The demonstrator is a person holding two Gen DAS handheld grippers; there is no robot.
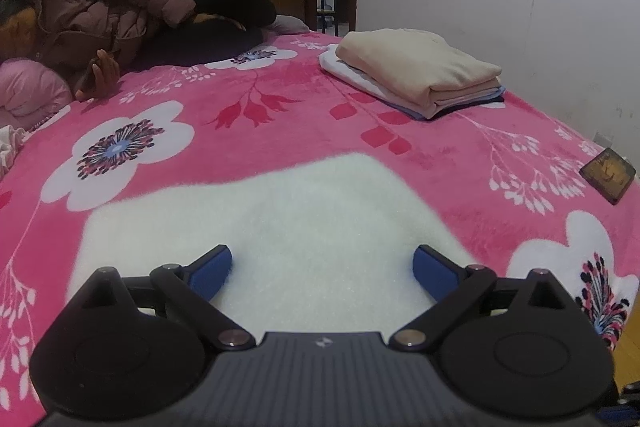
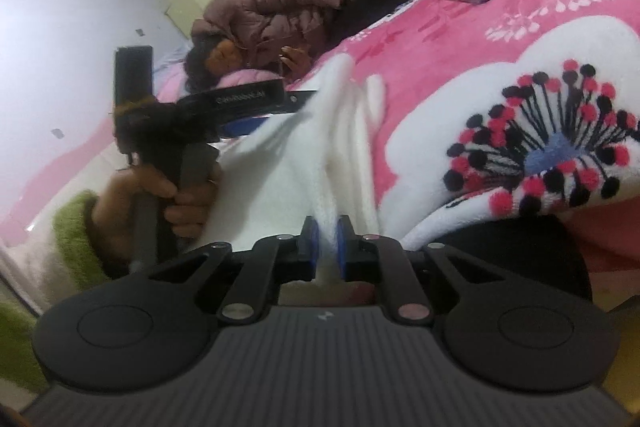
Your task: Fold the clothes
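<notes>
A white fleece garment (image 1: pixel 280 227) lies on the pink flowered blanket (image 1: pixel 460 163), close in front of me. My left gripper (image 1: pixel 322 259) hovers just over the garment's near part, its blue pads (image 1: pixel 210 271) wide apart with nothing pinched. In the right wrist view the garment (image 2: pixel 280 167) runs as a bunched fold into my right gripper (image 2: pixel 328 231), whose blue pads press on a thin edge of it. A hand with a green sleeve (image 2: pixel 76 227) holds the left gripper (image 2: pixel 280 109) at the garment's far side.
A stack of folded clothes (image 1: pixel 420 71), beige on top, sits at the far right of the bed. A person in a brown puffer jacket (image 1: pixel 100 15) lies along the far left. A small dark flat object (image 1: pixel 608 175) rests near the bed's right edge.
</notes>
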